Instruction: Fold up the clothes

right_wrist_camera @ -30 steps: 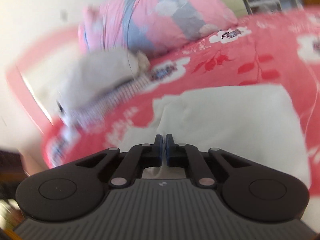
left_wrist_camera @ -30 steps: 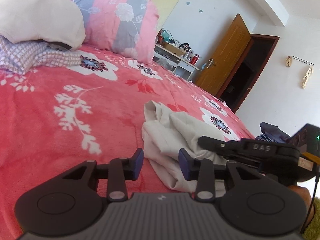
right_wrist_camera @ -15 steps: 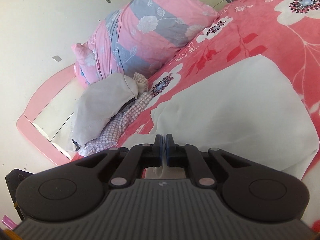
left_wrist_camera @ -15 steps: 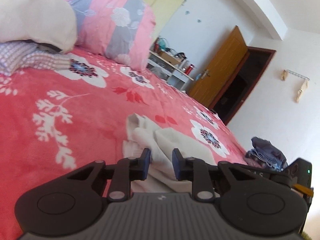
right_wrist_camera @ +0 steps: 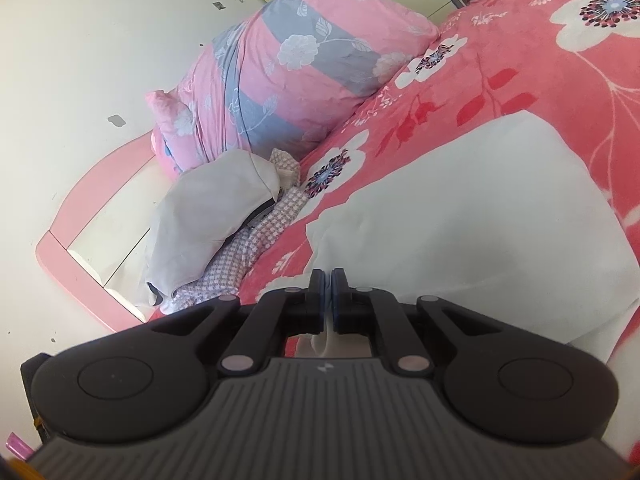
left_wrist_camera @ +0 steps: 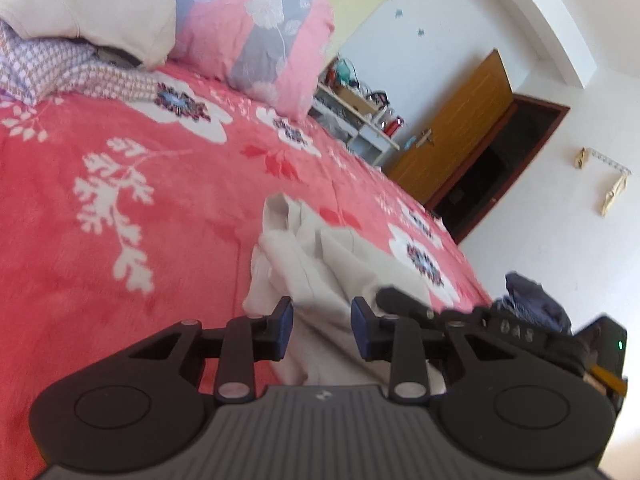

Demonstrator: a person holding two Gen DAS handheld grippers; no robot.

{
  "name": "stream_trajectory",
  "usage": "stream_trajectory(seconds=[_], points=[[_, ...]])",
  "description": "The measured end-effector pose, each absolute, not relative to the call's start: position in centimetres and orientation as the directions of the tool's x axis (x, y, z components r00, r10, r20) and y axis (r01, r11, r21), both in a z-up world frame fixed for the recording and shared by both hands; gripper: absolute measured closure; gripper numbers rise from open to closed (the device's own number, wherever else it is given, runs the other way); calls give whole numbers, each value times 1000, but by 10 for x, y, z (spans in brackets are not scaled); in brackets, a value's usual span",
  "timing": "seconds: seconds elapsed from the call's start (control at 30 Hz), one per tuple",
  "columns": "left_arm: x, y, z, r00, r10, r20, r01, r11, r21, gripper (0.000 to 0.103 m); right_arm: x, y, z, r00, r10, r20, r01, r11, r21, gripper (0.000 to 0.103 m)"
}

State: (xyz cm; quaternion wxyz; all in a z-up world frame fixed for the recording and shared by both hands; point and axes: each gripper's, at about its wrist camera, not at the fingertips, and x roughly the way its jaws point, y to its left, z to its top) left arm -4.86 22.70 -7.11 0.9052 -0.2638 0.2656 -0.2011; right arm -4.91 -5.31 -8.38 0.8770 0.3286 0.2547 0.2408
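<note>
Garment (white) between left jaws — right jaws pinch its edge.

The left gripper is pointing slightly downward, its jaws standing partly apart after just opening a little, with white cloth lying between them. The right gripper is also tilting down, its jaws pressing closed on a fold of the cloth.

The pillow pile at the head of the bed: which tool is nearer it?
Left, likely. Seen from the left tool, the pillow pile lies nearly straight ahead; the right tool sits further right.
</note>
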Motion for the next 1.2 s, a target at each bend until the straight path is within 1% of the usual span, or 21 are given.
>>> stream_trajectory(seconds=[0.2, 0.3, 0.37, 0.43, 0.5, 0.63, 0.8, 0.93, 1.03, 1.13, 1.2], points=[[-52, 216, -55, 826, -458, -329, 257, 826, -502, 72, -50, -53, -86, 759, 588, -279, -253, 661, 706, 101], [-51, 205, -48, 832, -453, -319, 302, 853, -425, 73, -50, -54, -88, 762, 588, -271, -250, 653, 715, 101], [-50, 197, -46, 830, -455, -323, 341, 872, -352, 79, -51, -54, -88, 766, 587, -263, -250, 649, 718, 101], [-48, 192, -45, 819, -474, -323, 392, 874, -287, 87, -51, -56, -88, 770, 587, -250, -252, 640, 726, 101], [-44, 189, -46, 800, -500, -332, 442, 865, -237, 92, -51, -58, -90, 772, 589, -237, -250, 626, 739, 101], [-30, 187, -51, 739, -552, -387, 538, 829, -156, 96, -51, -64, -97, 771, 598, -219, -234, 586, 775, 101], [-16, 177, -55, 658, -597, -460, 640, 765, -78, 96, -53, -67, -102, 771, 605, -198, -238, 563, 792, 101], [-4, 168, -61, 595, -613, -520, 697, 715, -45, 96, -57, -67, -103, 773, 609, -181, -258, 560, 787, 101], [3, 163, -66, 542, -625, -561, 735, 676, -43, 96, -58, -68, -103, 774, 607, -177, -266, 567, 780, 101], [6, 158, -68, 508, -622, -596, 768, 640, -14, 95, -59, -68, -103, 777, 604, -177, -275, 579, 768, 101], [8, 158, -68, 496, -620, -608, 773, 634, -16, 95, -60, -68, -103, 779, 602, -178, -280, 587, 759, 101]])
